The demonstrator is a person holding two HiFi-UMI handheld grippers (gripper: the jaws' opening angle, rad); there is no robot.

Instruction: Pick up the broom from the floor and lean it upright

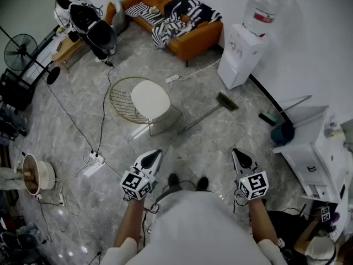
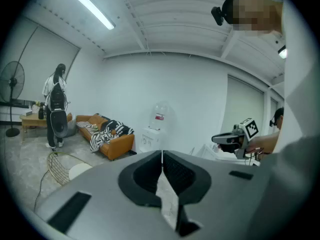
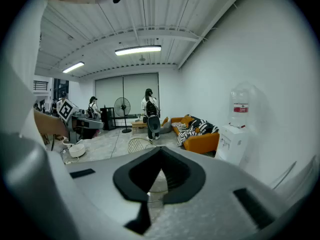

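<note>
Right gripper (image 1: 237, 153): fingers pressed together, empty; left gripper (image 1: 155, 155) likewise. Broom (image 1: 204, 116): flat on floor (image 1: 220, 142) ahead, brush end far-right, handle slanting back-left, its tip nearer left gripper.

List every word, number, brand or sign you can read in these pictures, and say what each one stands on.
No text can be read in any view.
Red label on the clear water bottle atop the white dispenser: has print, but it is too small and blurred to read.
Black-and-white square markers on the two hand-held cubes: coded patterns only, no letters or numbers.
</note>
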